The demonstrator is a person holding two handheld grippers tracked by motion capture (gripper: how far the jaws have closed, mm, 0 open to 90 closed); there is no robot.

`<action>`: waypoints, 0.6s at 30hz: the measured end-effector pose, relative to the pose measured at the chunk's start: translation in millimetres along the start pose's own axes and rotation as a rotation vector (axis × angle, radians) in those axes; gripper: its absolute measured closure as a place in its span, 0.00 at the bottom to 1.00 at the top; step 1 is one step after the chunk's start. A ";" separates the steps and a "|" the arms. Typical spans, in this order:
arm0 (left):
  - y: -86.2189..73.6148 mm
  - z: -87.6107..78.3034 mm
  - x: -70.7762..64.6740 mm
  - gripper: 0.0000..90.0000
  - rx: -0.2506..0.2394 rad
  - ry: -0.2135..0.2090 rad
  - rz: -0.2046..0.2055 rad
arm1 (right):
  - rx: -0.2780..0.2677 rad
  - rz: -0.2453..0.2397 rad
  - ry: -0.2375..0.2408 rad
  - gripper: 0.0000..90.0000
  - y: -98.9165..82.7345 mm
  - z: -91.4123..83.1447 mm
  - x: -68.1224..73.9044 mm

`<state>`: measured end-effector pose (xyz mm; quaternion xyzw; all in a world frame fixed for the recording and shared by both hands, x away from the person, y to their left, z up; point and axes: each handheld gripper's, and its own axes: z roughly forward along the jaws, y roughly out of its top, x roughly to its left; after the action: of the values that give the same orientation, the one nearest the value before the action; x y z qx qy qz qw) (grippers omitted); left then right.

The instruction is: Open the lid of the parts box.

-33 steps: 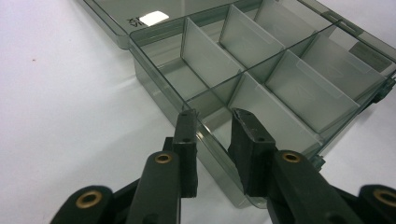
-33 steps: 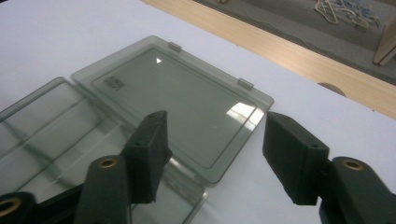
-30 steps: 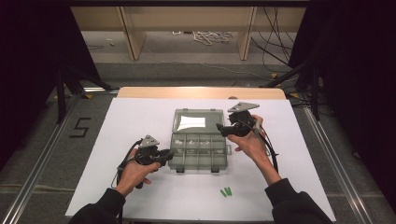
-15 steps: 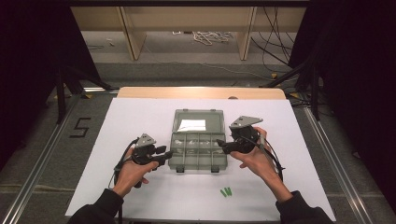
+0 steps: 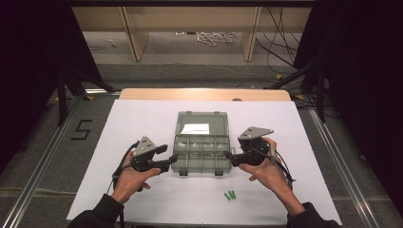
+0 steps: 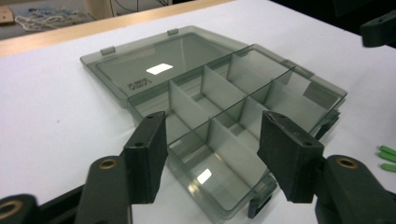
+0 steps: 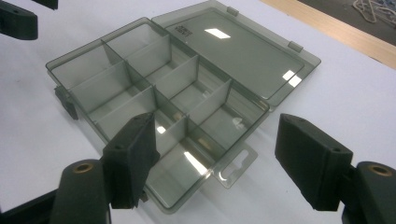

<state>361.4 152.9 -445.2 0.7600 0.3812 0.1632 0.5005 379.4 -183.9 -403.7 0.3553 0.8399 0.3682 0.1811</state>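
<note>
A clear grey compartment box (image 5: pixel 202 151) lies open mid-table, its lid (image 5: pixel 202 124) folded flat on the far side; the compartments look empty. My left gripper (image 5: pixel 167 155) is at the box's near left corner. Its jaws have just been opening, and the left gripper view (image 6: pixel 212 140) has that corner (image 6: pixel 219 186) between them with the pads clear of it. My right gripper (image 5: pixel 231 157) is at the box's right side. Its jaws have also just been opening, and the right gripper view (image 7: pixel 217 140) sets them astride the corner and hang tab (image 7: pixel 233 168) without touching.
Three small green pieces (image 5: pixel 230 195) lie on the white table cover (image 5: pixel 142 118) in front of the box, toward the right, and are also at the edge of the left gripper view (image 6: pixel 388 156). A wooden table edge (image 5: pixel 204 94) runs along the far side.
The right gripper has come from the lid's far right corner toward the person, down the box's right side. The left gripper's jaws stand wider and it has lifted slightly.
</note>
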 end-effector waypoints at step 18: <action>2.6 -12.3 -15.2 0.34 -0.065 -0.023 0.069 | 0.026 0.004 0.023 0.27 -22.8 -8.2 8.2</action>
<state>344.8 149.0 -435.4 0.7579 0.3433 0.1840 0.5234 358.5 -192.8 -415.6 0.3550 0.8459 0.3619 0.1659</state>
